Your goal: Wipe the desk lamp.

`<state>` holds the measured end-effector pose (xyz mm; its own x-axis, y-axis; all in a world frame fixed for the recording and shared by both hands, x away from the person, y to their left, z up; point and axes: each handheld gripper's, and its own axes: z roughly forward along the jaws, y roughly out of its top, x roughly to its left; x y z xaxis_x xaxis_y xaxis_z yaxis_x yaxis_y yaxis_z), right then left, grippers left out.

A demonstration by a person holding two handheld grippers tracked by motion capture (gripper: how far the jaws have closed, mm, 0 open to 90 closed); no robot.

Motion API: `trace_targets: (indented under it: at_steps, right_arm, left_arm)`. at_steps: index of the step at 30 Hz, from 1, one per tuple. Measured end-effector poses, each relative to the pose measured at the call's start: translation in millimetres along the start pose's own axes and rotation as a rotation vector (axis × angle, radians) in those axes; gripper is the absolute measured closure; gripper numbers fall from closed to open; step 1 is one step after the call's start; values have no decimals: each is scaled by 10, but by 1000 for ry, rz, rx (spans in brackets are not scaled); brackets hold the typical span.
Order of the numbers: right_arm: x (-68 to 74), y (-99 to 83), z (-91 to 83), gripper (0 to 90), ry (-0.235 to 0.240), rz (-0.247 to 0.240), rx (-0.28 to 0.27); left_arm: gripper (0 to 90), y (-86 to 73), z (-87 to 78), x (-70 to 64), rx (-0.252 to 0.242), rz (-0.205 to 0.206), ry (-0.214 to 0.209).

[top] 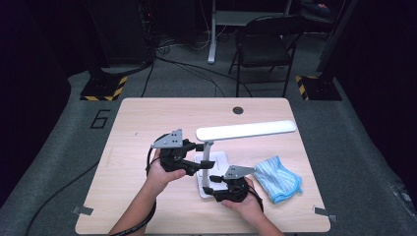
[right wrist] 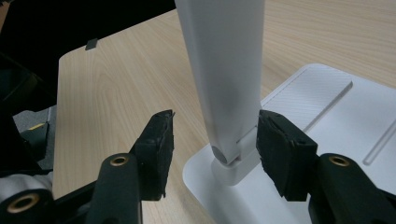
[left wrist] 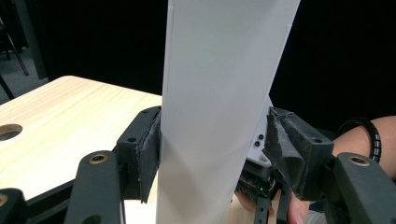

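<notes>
A blue striped cloth [top: 278,179] lies crumpled on the wooden surface [top: 147,118], toward its right edge. Beyond the surface, a black folding chair [top: 265,46] stands on the grey floor [top: 59,142] among loose cables.

In the left gripper view the lamp stem [left wrist: 219,107] runs off both top and bottom edges. The right gripper [top: 222,184] covers part of the lamp base [top: 216,160] in the high view.

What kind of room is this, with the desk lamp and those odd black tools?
Probably a recording lab or studio: black surroundings, stands with hazard-striped bases, cables across the grey floor, a folding chair behind the table.
</notes>
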<state>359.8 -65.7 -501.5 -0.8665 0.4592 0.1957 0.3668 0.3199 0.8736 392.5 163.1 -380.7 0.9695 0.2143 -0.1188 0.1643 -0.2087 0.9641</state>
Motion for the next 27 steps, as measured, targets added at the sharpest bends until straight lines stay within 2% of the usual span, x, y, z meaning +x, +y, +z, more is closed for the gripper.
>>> trace_targets:
  at_steps: [3,4,11,15,17,27]
  right_arm:
    - [16,8,31,469,3,0,1]
    - [16,13,47,476,-13,-10,5]
    - [-2,24,85,511,-35,-13,-3]
    - [-42,9,83,523,-50,7,0]
    - [-67,2,88,524,-31,23,-1]
    - [-75,24,103,537,-28,0,0]
  left_arm:
    - [373,4,4,-4,6,5,0]
    - [374,5,1,-5,7,5,2]
    - [372,5,-4,-8,7,7,-4]
    - [373,7,-9,-9,8,9,-9]
    - [374,6,-12,-6,8,6,-10]
    - [375,6,-15,-8,8,5,-11]
